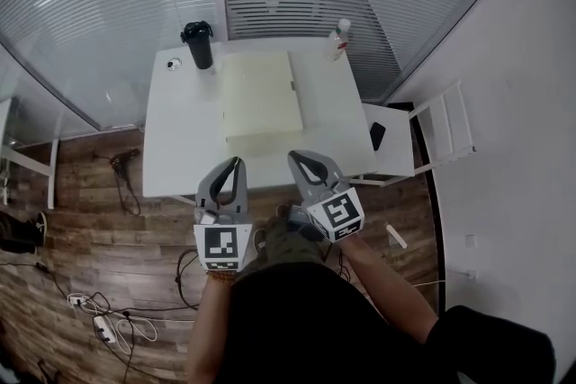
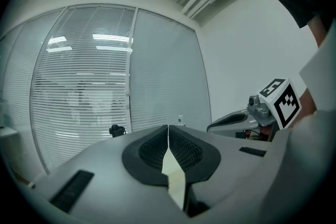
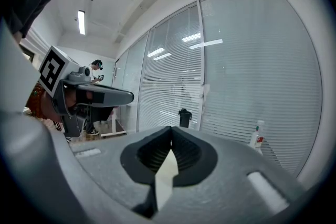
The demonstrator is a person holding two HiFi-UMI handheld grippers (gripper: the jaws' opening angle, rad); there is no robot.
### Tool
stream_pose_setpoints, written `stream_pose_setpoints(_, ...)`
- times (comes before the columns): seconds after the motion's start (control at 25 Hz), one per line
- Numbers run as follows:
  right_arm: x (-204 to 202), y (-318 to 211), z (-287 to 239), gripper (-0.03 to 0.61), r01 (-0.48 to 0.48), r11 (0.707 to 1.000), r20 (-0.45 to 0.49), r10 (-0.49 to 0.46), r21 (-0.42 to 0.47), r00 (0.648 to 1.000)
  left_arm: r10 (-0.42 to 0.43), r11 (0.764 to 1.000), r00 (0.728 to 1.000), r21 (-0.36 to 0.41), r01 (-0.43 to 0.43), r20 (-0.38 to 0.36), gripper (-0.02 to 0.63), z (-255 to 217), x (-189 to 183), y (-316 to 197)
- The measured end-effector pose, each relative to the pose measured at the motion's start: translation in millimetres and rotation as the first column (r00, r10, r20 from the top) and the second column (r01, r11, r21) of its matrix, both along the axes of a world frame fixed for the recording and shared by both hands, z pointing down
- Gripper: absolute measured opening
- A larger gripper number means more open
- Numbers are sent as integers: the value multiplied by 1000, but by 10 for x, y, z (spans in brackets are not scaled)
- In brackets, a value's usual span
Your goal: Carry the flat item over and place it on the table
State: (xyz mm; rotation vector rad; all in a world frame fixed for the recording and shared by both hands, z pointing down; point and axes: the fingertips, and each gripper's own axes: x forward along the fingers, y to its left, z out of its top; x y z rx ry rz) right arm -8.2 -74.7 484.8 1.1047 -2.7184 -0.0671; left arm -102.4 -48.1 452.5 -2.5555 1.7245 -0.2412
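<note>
- We see the left tool [image 1: 238, 163] and the right tool [image 1: 295, 157] side by side, each with its jaws pressed together on nothing.
- Both hover at the white bench's [image 1: 175, 144] 6 o'clock edge.
- The pale flat item [image 1: 261, 94] lies mid-bench, just toward 12 o'clock from the tools.
- A black bottle [image 1: 198, 45] stands at 11 o'clock and a clear bottle [image 1: 338, 39] at 1 o'clock.

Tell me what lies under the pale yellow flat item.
The flat item lies on the white table, which shows along all its sides. Anything between them is covered and cannot be seen.
</note>
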Motion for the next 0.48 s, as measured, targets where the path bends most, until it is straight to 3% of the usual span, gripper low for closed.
stream_pose_setpoints(0.48,-2,23,56,-3,10,1000,1,-10,-13,1000,3,1000,1000,-8,-3,0,6,38,-23,-5)
